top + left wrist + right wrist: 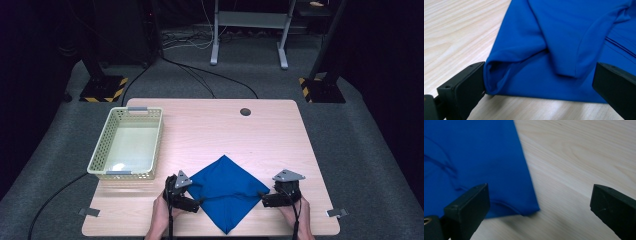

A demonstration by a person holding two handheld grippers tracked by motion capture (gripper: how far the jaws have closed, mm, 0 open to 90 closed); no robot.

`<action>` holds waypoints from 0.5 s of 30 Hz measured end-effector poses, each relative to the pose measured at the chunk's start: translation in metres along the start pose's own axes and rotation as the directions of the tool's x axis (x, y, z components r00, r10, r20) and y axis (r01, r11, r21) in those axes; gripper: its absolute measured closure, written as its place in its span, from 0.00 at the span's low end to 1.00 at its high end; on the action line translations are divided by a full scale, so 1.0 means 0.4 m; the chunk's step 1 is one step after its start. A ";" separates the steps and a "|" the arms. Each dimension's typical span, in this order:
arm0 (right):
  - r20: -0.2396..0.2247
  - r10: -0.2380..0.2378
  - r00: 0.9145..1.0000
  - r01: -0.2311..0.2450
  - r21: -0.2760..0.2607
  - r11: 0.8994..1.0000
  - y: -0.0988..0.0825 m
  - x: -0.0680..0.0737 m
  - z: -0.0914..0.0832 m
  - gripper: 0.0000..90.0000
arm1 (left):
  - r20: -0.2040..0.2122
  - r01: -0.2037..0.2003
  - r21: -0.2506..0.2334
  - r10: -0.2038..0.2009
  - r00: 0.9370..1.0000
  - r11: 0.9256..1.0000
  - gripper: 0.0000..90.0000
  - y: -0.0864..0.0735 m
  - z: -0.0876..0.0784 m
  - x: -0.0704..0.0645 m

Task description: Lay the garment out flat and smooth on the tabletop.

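A blue cloth (225,192) lies folded on the wooden table (210,125) near its front edge, set like a diamond. My left gripper (196,203) sits at the cloth's left corner, jaws wide apart. In the left gripper view that rumpled corner of the cloth (544,55) lies between the two jaws, with my left gripper (539,85) not pressing on it. My right gripper (264,196) rests at the cloth's right corner, also open. In the right gripper view the cloth's corner (486,165) lies flat by the left jaw of my right gripper (539,207).
A pale yellow perforated basket (128,142) stands empty on the table's left side. A round cable hole (245,111) sits near the far edge. Cables run over the grey floor (200,75) beyond, and black stands with striped bases (102,89) flank the table.
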State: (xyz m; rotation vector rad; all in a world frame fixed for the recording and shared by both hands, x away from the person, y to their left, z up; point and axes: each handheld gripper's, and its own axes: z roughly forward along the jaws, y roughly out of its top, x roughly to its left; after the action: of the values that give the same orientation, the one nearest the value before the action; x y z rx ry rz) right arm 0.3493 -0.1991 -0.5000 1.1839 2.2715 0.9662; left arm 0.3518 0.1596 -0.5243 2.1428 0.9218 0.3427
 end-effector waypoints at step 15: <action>-0.157 -0.226 0.961 0.228 -0.005 0.974 0.149 0.216 0.077 0.17 | -0.051 -0.046 0.025 0.048 0.998 0.999 0.00 -0.001 0.029 -0.048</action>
State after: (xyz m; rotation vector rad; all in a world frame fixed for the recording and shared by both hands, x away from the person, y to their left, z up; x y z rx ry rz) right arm 0.3529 -0.0916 -0.4800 0.8531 2.4740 0.9859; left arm 0.3438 0.1398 -0.5312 2.1890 0.9093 0.4138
